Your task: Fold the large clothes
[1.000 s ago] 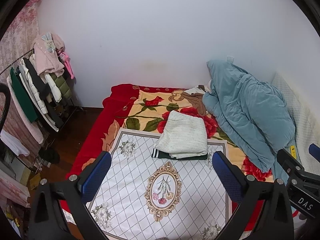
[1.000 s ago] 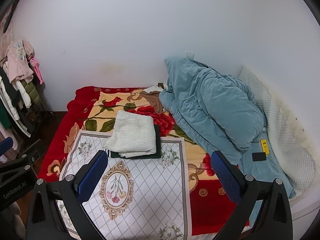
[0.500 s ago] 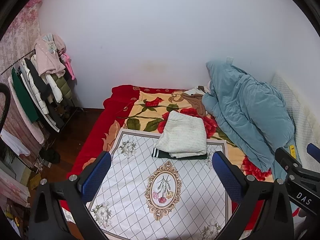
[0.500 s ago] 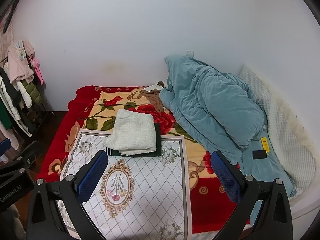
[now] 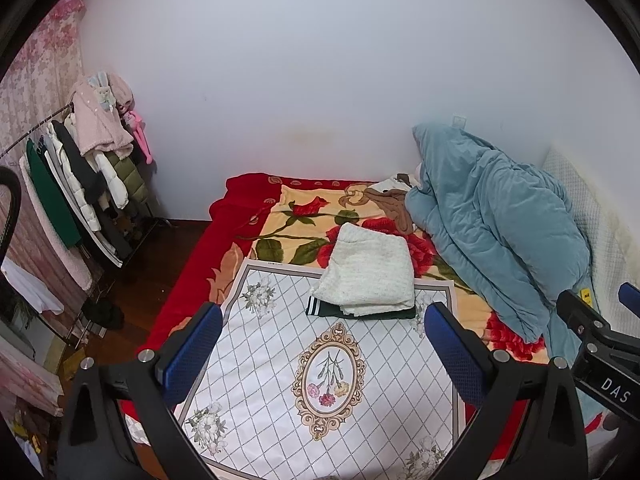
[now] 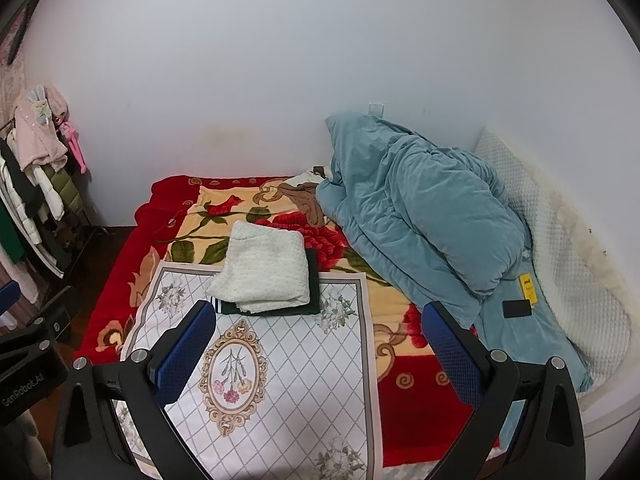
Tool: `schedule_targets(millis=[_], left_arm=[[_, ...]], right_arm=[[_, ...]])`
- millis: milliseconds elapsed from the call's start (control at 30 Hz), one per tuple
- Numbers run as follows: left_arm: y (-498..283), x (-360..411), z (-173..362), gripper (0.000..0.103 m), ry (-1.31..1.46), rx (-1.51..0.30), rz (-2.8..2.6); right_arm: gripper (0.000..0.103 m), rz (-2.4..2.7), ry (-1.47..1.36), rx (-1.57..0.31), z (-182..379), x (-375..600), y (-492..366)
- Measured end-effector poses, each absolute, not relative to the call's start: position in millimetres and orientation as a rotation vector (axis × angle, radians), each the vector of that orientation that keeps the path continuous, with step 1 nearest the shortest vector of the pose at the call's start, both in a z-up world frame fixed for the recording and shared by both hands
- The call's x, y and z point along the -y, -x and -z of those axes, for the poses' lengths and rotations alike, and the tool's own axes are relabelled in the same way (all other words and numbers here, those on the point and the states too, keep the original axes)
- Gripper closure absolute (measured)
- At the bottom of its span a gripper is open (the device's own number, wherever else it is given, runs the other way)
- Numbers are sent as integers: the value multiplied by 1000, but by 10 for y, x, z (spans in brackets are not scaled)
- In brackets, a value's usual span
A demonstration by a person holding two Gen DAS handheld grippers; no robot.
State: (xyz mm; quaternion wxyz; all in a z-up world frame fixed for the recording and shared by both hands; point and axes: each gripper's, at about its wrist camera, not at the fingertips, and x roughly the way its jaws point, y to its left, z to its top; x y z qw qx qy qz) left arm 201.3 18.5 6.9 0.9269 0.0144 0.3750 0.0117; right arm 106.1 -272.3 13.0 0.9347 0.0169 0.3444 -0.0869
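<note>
A folded white knit garment [image 5: 370, 270] lies on top of a folded dark green garment [image 5: 360, 312] at the far edge of a white floral mat [image 5: 320, 380] on the bed. The stack also shows in the right wrist view [image 6: 264, 268], with the green garment [image 6: 314, 284] under it. My left gripper [image 5: 322, 344] is open and empty, held above the mat in front of the stack. My right gripper [image 6: 316, 340] is open and empty, also above the mat [image 6: 280, 380] and short of the stack.
A red rose blanket [image 5: 304, 220] covers the bed. A bunched teal duvet [image 5: 492, 232] lies on the right, with a white pillow [image 6: 560, 248] and a black phone [image 6: 517, 308] beside it. A clothes rack [image 5: 76, 184] stands on the left over a dark wood floor.
Both views have shifted only slightly. The stack and bedding have not moved, and both grippers stay open.
</note>
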Motion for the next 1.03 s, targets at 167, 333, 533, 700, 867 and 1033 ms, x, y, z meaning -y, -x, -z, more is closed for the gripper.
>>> schedule_targets(millis=[167, 333, 533, 700, 867, 1033], left_arm=[[-1987, -173, -92, 0, -36, -762, -25], [-1946, -157, -110, 0, -41, -757, -26], [-1928, -154, -108, 0, -40, -753, -26], [-1924, -148, -111, 0, -41, -752, -25], [-1907, -151, -101, 0, -41, -753, -26], [-1898, -136, -114, 0, -31, -749, -38]], right_arm=[[0, 178, -35, -705, -144, 2746, -1015], [0, 177, -36, -702, -163, 2762, -993], [0, 182, -33, -699, -152, 2760, -962], [0, 184, -33, -699, -175, 2778, -917], [0, 180, -30, -702, -204, 2785, -916], [0, 169, -22, -699, -258, 2809, -962]])
